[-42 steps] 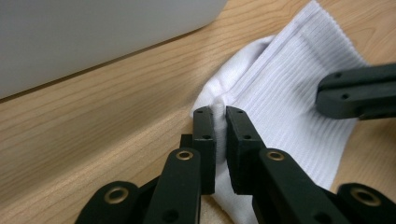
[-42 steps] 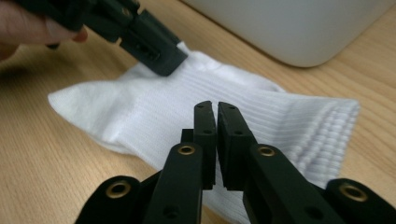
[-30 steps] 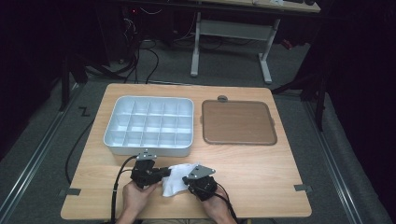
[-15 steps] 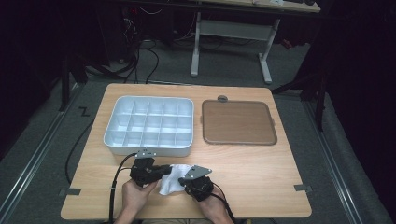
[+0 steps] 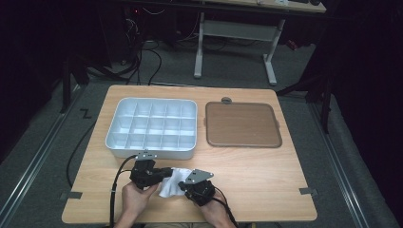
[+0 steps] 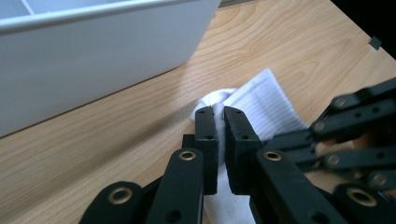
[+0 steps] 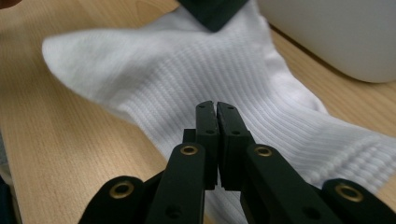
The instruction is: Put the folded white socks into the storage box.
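My left gripper (image 6: pixel 219 112) has its jaws pinched on a fold of the white sock (image 6: pixel 268 105), the fabric pressed into the thin slit between the pads. My right gripper (image 7: pixel 216 108) is closed too, jaws nearly touching, low over the ribbed part of the sock (image 7: pixel 224 70); I cannot tell whether any fabric is caught between them. In the right gripper view the dark tip of the left gripper sits on the sock's far edge.

From the high view, the two grippers point at each other across the sock (image 5: pixel 170 183), left gripper (image 5: pixel 161 175) from its left side, right gripper (image 5: pixel 186 185) from its right. Both hands come in from the bottom edge, the forearms cut off there, a cable trailing from each gripper.

The sock lies flat on the wooden table (image 5: pixel 256 180), just in front of the white divided tray (image 5: pixel 151 127), near the tray's right front corner. The tray's compartments look bare. To the tray's right, apart from it, is a shallow brown tray (image 5: pixel 242 124), nothing on it, with a small grey disc (image 5: pixel 226 100) at its far edge.

The grippers hide part of the sock from above, and the tray's near wall hides its inside in both gripper views.
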A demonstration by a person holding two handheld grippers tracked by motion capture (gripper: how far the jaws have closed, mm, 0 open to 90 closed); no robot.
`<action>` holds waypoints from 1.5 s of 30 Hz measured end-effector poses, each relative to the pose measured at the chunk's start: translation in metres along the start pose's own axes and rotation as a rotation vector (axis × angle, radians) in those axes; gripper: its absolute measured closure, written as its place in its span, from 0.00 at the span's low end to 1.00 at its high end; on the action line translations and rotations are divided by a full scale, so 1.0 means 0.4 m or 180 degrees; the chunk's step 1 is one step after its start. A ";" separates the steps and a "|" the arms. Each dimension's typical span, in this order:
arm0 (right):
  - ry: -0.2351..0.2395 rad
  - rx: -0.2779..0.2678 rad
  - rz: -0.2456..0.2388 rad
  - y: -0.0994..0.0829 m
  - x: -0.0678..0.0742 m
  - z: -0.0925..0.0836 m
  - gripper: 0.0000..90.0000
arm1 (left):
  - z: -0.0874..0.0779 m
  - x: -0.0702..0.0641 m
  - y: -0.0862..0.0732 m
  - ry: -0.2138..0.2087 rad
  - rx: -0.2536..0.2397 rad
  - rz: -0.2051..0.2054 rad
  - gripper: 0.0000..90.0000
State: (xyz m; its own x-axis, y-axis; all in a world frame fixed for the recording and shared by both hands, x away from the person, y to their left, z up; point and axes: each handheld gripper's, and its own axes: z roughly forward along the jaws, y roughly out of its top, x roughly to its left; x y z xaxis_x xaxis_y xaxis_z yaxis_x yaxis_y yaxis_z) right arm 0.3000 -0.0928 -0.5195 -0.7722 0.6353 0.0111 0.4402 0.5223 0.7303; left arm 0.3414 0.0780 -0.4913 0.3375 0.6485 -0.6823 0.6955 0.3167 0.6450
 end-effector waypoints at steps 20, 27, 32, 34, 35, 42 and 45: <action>-0.0068 0.0041 0.0051 -0.010 -0.025 0.009 0.99 | -0.012 -0.005 0.016 -0.0084 -0.0021 -0.0098 0.95; 0.0053 0.0033 0.0046 0.005 -0.015 0.029 1.00 | -0.005 -0.015 0.021 -0.0188 -0.0012 -0.0171 0.95; 0.0115 0.0041 0.0038 0.013 -0.015 0.032 0.98 | 0.005 -0.013 0.018 -0.0157 -0.0007 -0.0166 0.95; 0.0057 -0.0037 0.0040 0.014 -0.011 0.012 0.88 | 0.003 -0.013 0.019 -0.0132 -0.0010 -0.0163 0.95; 0.0033 -0.0107 0.0064 0.014 -0.010 -0.001 0.88 | 0.003 -0.013 0.019 -0.0132 -0.0010 -0.0163 0.95; -0.0260 -0.0262 0.0263 0.010 -0.043 -0.076 0.79 | -0.001 -0.009 0.018 -0.0075 -0.0020 -0.0111 0.95; -0.0339 -0.0215 0.0380 -0.003 -0.068 -0.081 0.71 | 0.001 -0.010 0.017 -0.0082 -0.0022 -0.0124 0.95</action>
State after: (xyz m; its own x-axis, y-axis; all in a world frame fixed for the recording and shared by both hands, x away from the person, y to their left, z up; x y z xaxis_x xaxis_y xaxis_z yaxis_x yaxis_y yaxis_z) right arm 0.3057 -0.1290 -0.4987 -0.6617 0.7491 0.0307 0.4913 0.4024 0.7725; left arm 0.3451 0.0775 -0.4842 0.3266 0.6177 -0.7154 0.7040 0.3461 0.6202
